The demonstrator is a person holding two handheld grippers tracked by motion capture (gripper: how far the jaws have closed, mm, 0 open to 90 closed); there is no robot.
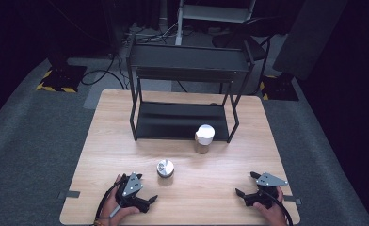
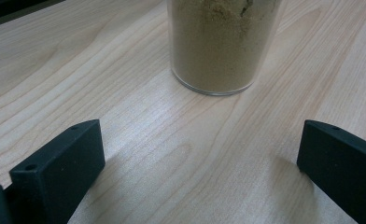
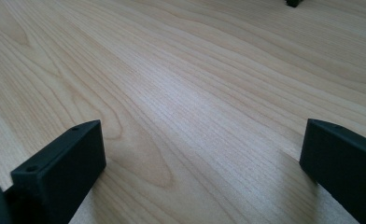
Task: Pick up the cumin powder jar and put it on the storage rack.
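Tipping threatens the small jar (image 2: 218, 44) if the spread, empty left tongs (image 1: 150, 199) clip it; right tongs (image 1: 246, 184) also gape.

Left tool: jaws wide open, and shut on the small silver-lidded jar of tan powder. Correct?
Not quite. The left tool has its jaws wide open, but it holds nothing: the small silver-lidded jar of tan powder stands on the table ahead of the jaws, apart from them. The left gripper view shows bare wood between the jaws.

Both black grippers carry grey three-cornered plates, trailing black cables, and blocky matte fingers (image 2: 59, 163) with small holes.
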